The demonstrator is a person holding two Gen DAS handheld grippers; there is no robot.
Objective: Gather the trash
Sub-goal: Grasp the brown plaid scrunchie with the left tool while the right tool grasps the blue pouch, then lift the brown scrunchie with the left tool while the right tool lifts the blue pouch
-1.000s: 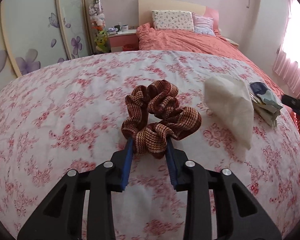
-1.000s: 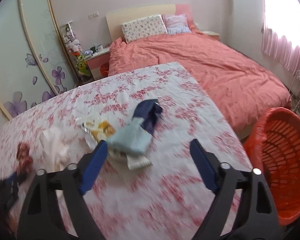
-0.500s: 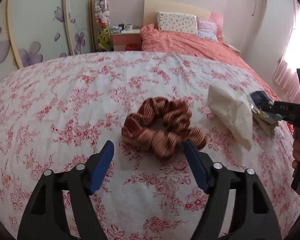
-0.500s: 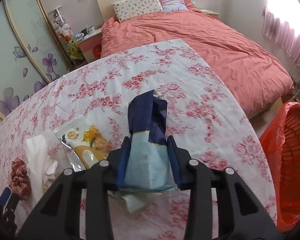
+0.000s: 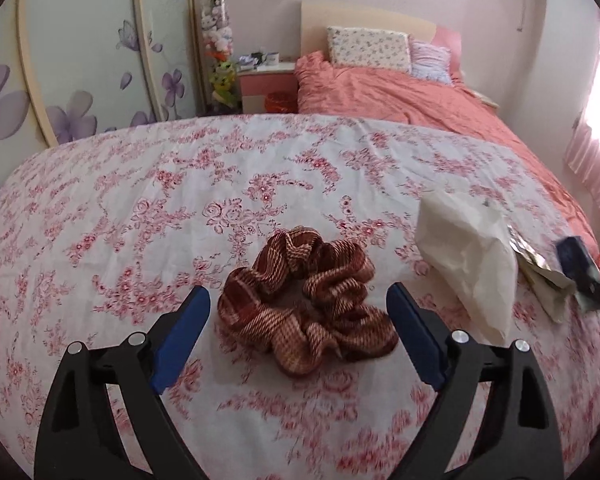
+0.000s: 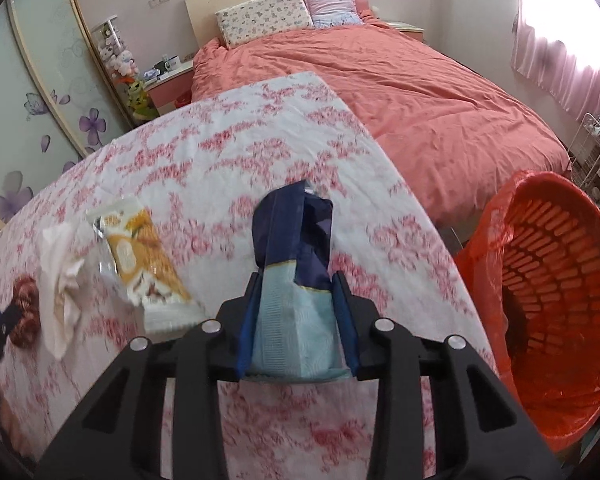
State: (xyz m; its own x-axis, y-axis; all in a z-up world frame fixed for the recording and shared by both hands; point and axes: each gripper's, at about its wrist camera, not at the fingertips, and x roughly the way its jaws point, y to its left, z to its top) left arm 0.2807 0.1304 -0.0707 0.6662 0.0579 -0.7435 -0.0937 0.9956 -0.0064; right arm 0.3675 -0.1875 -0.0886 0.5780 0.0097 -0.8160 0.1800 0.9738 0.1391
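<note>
Two grippers: right gripper [image 6: 298,312] clamped on blue wrapper [image 6: 296,280], best carried level to orange basket [image 6: 556,304] at frame right; left gripper [image 5: 298,332] gaped around scrunchie [image 5: 306,306]

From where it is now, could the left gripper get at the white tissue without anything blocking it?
Probably yes. The left gripper is open and empty, and the white tissue lies uncovered on the floral sheet just to its right. Only the brown scrunchie sits between the fingers, not across that path.
</note>
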